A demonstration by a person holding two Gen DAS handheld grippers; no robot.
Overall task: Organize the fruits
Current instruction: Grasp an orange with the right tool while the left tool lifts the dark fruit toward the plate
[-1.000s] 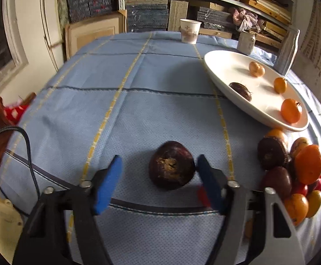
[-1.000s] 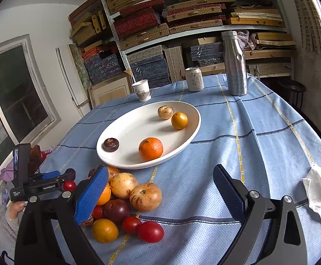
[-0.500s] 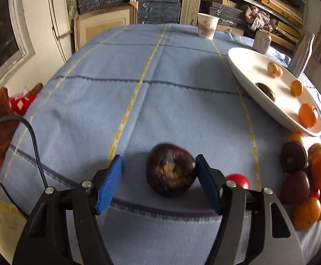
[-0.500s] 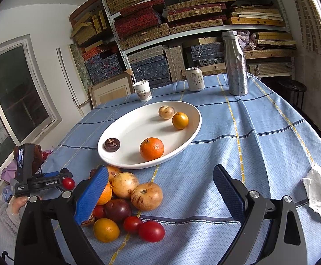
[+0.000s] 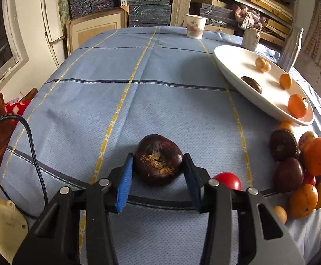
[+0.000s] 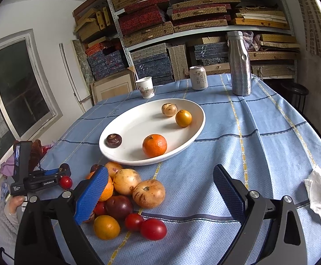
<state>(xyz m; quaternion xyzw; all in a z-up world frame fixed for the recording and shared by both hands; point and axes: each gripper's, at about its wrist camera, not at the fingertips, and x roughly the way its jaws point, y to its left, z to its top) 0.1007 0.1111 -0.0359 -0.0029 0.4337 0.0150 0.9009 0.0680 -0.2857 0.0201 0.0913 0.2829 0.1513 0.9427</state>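
My left gripper (image 5: pixel 158 161) is shut on a dark purple fruit (image 5: pixel 159 159) that rests on the blue tablecloth, its blue pads touching both sides. It also shows in the right wrist view (image 6: pixel 50 173) at the far left. A white oval plate (image 6: pixel 189 108) holds an orange (image 6: pixel 154 145), a small dark fruit (image 6: pixel 113 140), a yellow fruit (image 6: pixel 183 118) and a tan fruit (image 6: pixel 169 109). A pile of loose fruit (image 6: pixel 136 187) lies in front of the plate. My right gripper (image 6: pixel 160 190) is open and empty above the pile's right edge.
A paper cup (image 6: pixel 146 87), a can (image 6: pixel 198 77) and a steel bottle (image 6: pixel 239 63) stand behind the plate. A crumpled tissue (image 6: pixel 320 191) lies at the right. A red tomato (image 5: pixel 228 180) sits just right of my left gripper. Shelves of boxes line the wall.
My left gripper moved forward around the dark purple fruit and closed until both pads touch it. My right gripper has not moved.
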